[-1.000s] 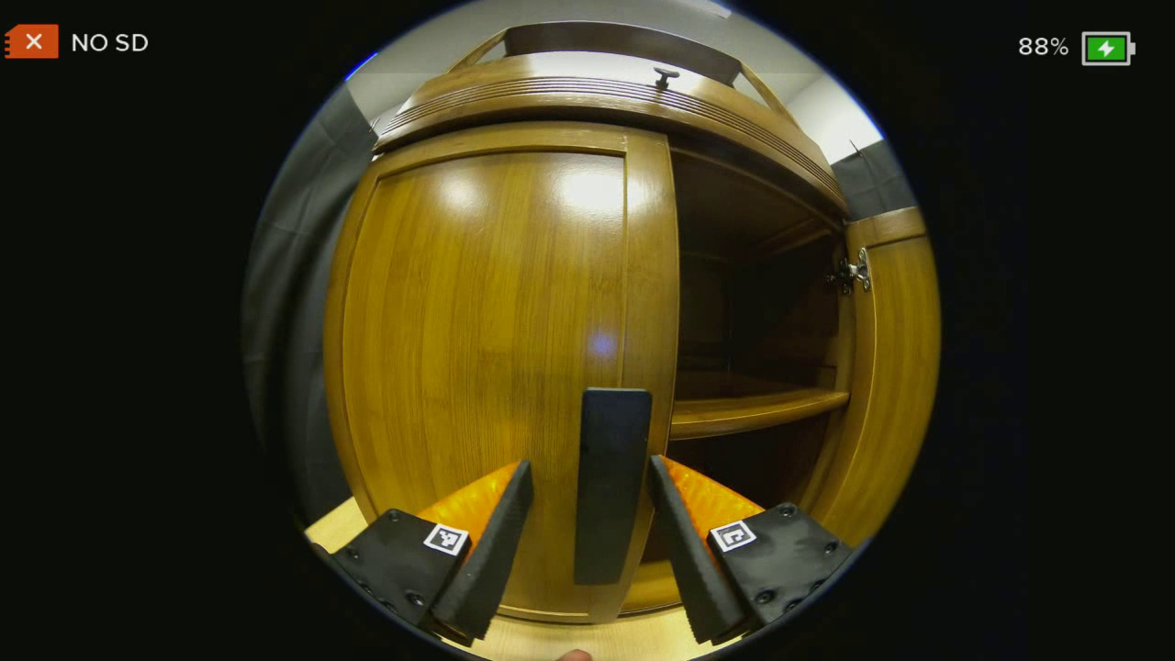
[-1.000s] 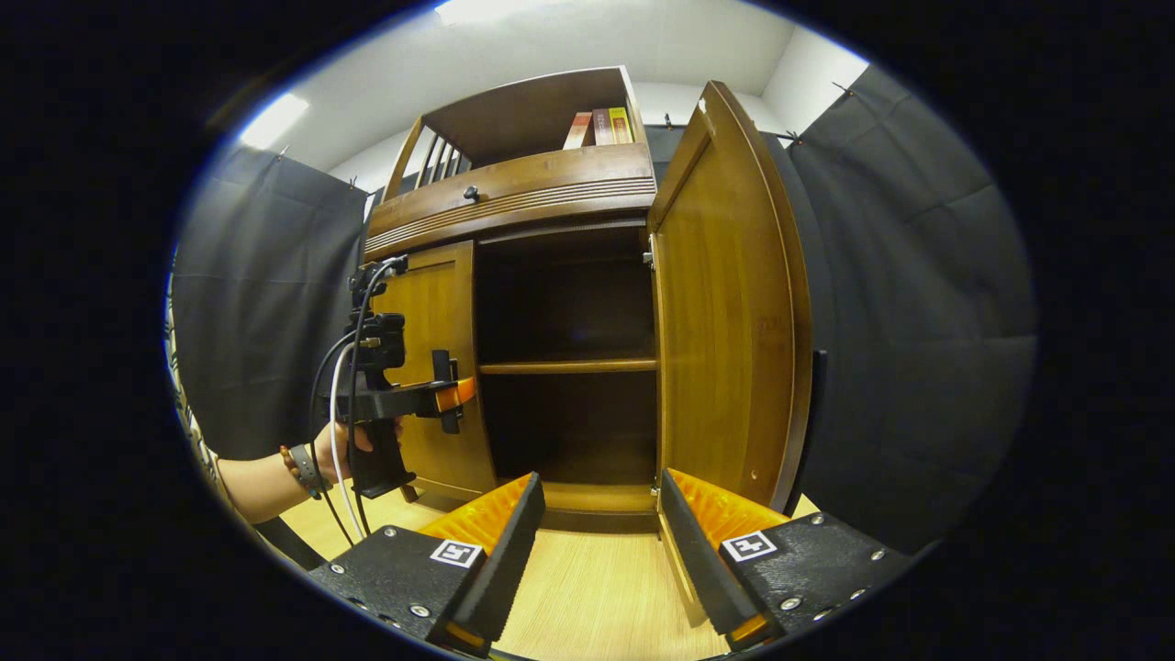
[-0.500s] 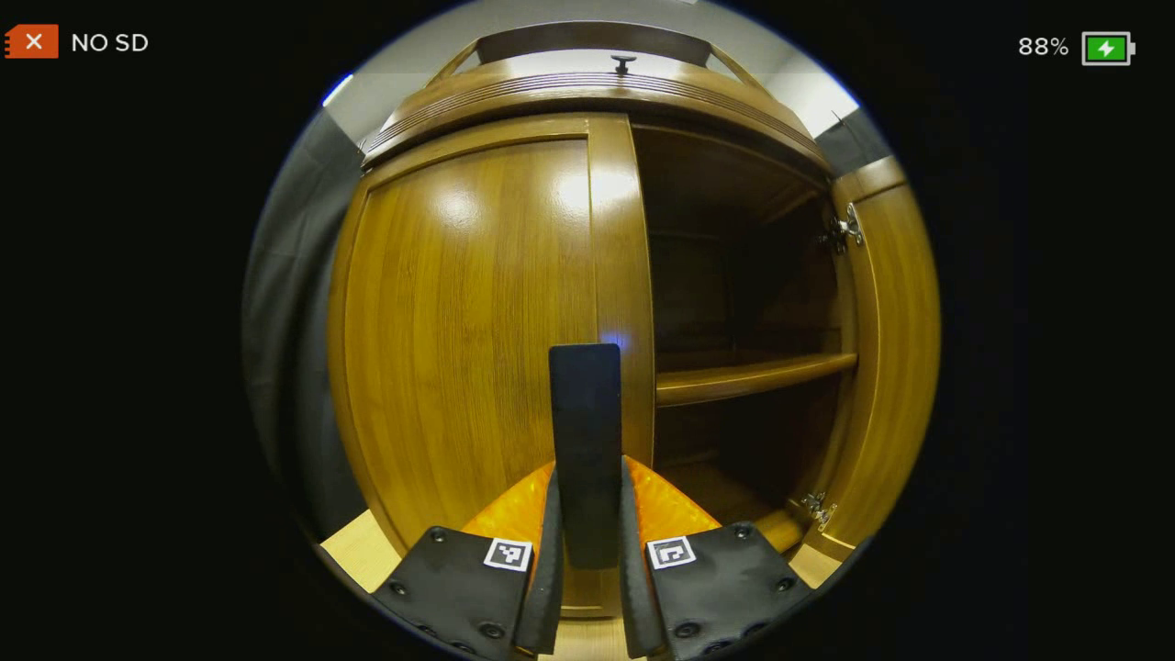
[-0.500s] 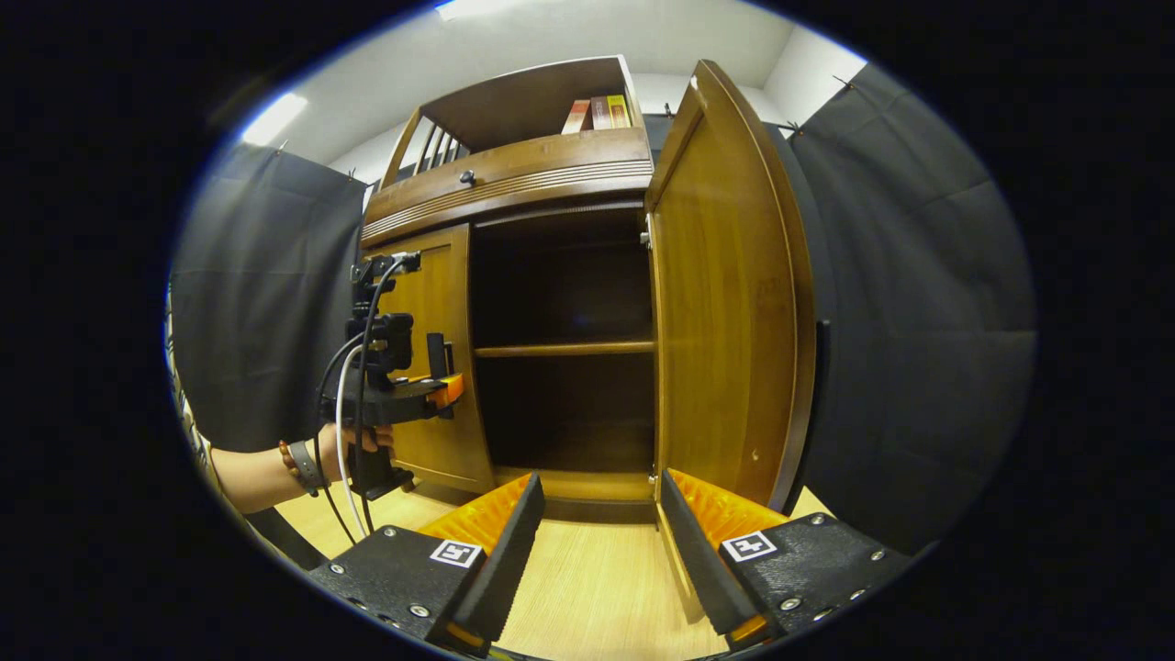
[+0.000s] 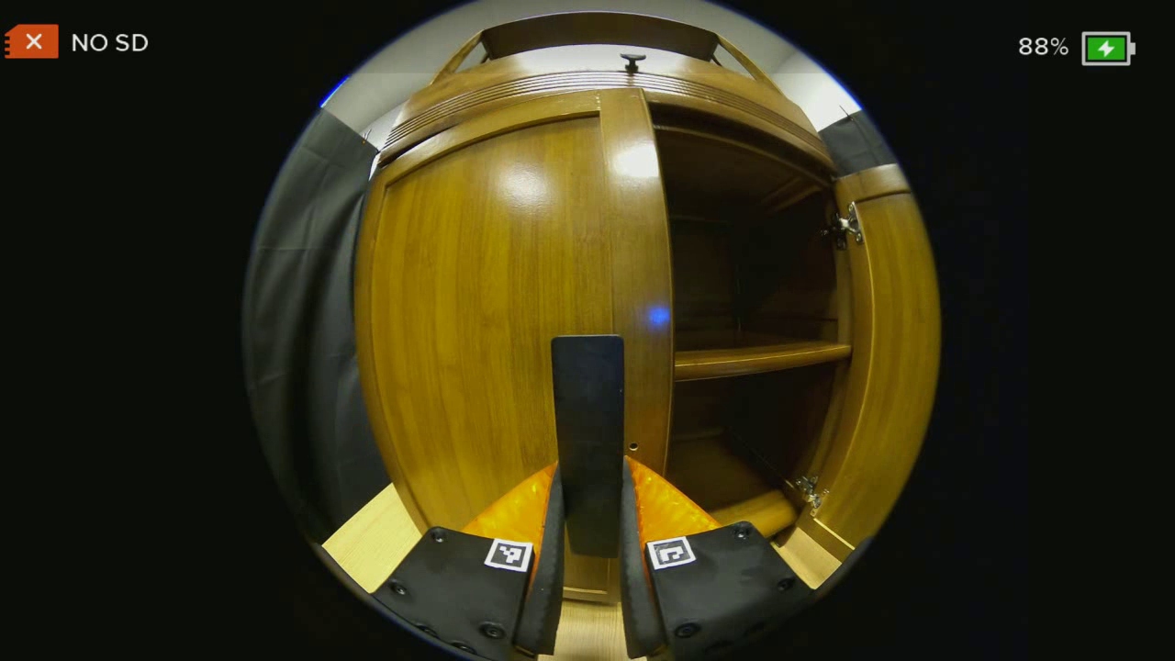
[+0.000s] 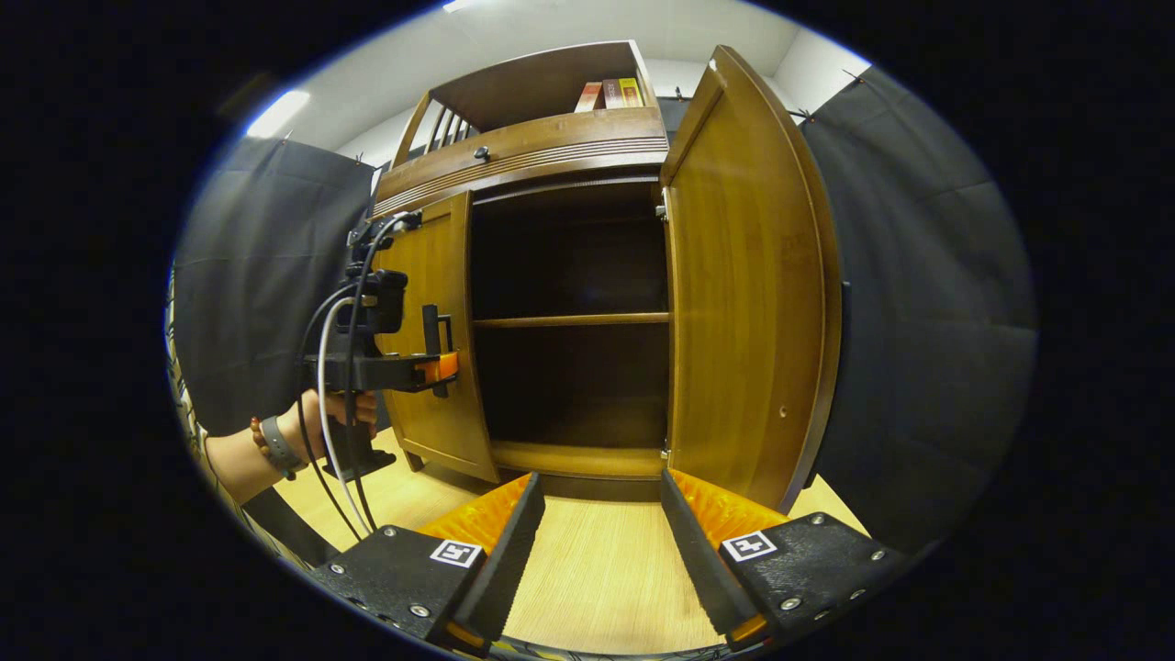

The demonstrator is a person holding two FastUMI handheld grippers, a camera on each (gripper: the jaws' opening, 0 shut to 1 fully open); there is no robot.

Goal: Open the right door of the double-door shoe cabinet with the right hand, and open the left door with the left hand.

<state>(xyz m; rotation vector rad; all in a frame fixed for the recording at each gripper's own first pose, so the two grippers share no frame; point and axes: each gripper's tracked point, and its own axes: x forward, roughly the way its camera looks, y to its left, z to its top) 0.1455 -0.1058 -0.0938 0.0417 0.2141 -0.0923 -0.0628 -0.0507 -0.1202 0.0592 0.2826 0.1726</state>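
Observation:
The wooden shoe cabinet's left door (image 5: 496, 303) fills the left gripper view, swung slightly out from the frame. Its black vertical handle (image 5: 587, 431) sits between the fingers of my left gripper (image 5: 587, 569), which is shut on it. In the right gripper view the right door (image 6: 748, 285) stands wide open, and the left door (image 6: 436, 340) is partly ajar with the left gripper (image 6: 439, 367) clamped on its handle (image 6: 431, 335). My right gripper (image 6: 601, 551) hangs open over the floor in front of the cabinet, holding nothing.
The cabinet's dark interior holds one bare shelf (image 6: 569, 320). A drawer with a small knob (image 6: 482, 152) runs above the doors, and books (image 6: 610, 92) stand on top. A person's hand (image 6: 312, 427) holds the left gripper. Black cloth walls flank the cabinet on the wood floor (image 6: 587, 588).
My left gripper closed on the left door's handle and the door has begun to swing outward. The right gripper backed slightly away from the wide-open right door.

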